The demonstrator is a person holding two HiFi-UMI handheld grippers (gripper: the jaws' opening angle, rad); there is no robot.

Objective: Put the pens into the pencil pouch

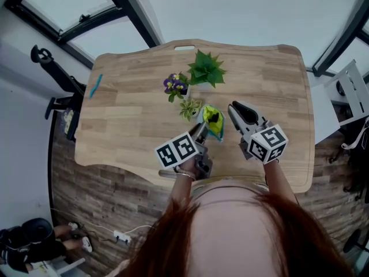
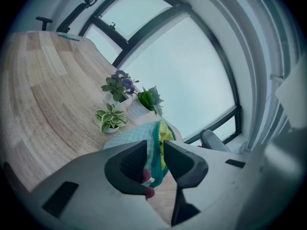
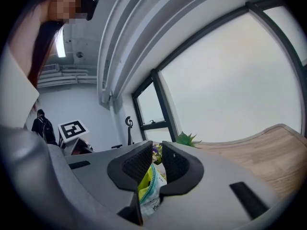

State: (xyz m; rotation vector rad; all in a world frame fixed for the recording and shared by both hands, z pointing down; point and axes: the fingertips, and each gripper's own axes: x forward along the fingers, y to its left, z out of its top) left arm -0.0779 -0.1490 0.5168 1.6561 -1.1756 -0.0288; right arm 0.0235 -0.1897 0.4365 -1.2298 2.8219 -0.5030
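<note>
Centrally over light wooden table (image 1: 132, 120), yellow-and-teal fabric zip pencil pouch (image 1: 213, 123), right gripper (image 1: 232, 111) clamped on its rim, left gripper (image 1: 202, 130) jaws parted around its zipper edge, turquoise pen (image 1: 95, 86) well apart at table's left edge.

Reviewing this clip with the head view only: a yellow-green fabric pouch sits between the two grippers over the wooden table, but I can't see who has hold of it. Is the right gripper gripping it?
Observer: Yes. In the right gripper view, the right gripper is closed on the yellow-green fabric pencil pouch.
Operator: And the left one?
Observer: In the left gripper view, the left gripper has its jaws apart. The pouch's teal zipper edge hangs between them, and the pads are not pressing on it.
Operator: Anything else at those jaws?
Observer: Two small pink rounded tips show by the pad at that view's left. I cannot tell what they are.
</note>
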